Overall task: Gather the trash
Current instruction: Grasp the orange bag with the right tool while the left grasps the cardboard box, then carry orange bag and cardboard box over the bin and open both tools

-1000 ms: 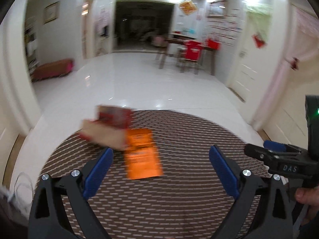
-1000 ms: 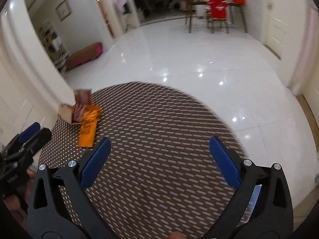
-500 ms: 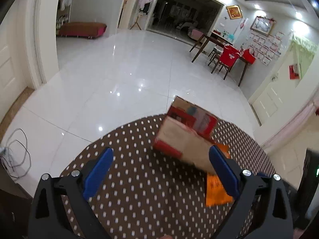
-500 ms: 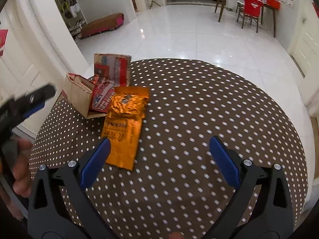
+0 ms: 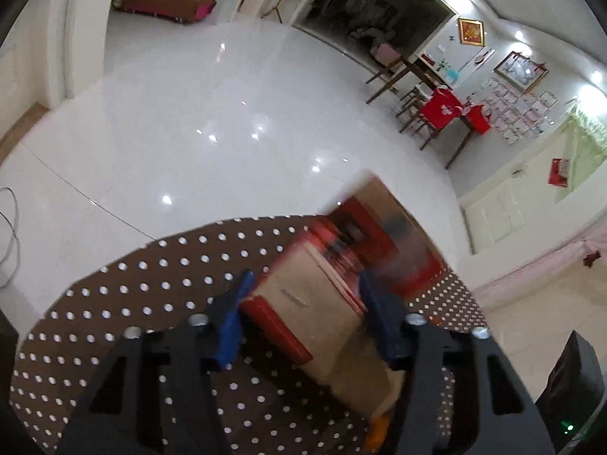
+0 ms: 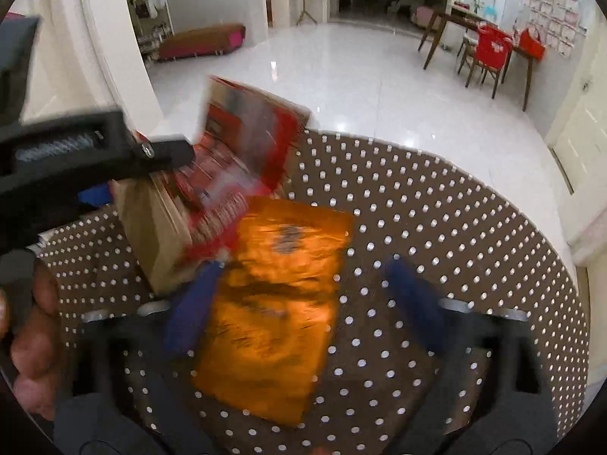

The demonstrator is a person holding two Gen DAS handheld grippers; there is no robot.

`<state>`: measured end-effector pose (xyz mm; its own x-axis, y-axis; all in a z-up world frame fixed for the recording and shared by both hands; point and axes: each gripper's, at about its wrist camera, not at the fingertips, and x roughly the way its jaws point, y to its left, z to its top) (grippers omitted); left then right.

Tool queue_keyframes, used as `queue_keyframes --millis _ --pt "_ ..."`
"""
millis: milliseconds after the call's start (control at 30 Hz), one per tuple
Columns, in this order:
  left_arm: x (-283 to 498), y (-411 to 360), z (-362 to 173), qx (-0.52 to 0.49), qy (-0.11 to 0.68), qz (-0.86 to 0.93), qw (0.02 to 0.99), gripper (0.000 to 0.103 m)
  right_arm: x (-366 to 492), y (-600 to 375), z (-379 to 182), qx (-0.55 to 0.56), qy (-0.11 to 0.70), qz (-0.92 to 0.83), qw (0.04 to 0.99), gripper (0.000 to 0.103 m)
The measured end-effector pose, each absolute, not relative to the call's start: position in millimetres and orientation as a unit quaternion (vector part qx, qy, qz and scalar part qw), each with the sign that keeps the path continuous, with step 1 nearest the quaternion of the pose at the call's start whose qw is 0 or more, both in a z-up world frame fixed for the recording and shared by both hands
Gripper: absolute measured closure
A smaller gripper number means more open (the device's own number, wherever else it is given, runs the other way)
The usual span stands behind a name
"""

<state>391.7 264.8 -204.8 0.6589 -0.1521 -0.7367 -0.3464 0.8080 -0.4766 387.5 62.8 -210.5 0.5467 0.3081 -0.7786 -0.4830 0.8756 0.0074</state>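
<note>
Left wrist: left gripper [image 5: 303, 303] closing around carton [image 5: 318, 303], right gripper [image 6: 303, 303] closing over orange packet [image 6: 277, 295], print unreadable.

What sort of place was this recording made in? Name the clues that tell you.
Most likely a home, in an open living and dining area. A wooden dining table with red-covered chairs stands on a glossy white tiled floor, framed pictures hang on the walls, and a low cushioned bench sits beside a doorway.

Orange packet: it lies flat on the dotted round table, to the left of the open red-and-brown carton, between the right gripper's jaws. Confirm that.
One thing is wrong: the orange packet lies to the right of the red-and-brown carton, not the left, as the right wrist view shows. The rest holds: it lies flat on the dotted round table, between the closing jaws of the right gripper.
</note>
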Motion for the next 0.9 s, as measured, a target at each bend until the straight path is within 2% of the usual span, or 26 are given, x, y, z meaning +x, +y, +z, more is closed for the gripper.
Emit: queue_keyframes --millis 100,400,900 --pt "385 257 -200 -0.285 0.408 0.065 0.865 0.051 386 52 -207 -0.088 0.427 0.241 0.867 0.047" --pt "350 225 -168 -0.230 0.388 0.068 0.890 0.051 360 -33 -189 -0.024 0.433 0.232 0.870 0.048" --pt "293 81 -114 -0.116 0.371 -0.010 0.921 0.052 299 -210 -150 0.104 0.398 0.163 0.897 0.047"
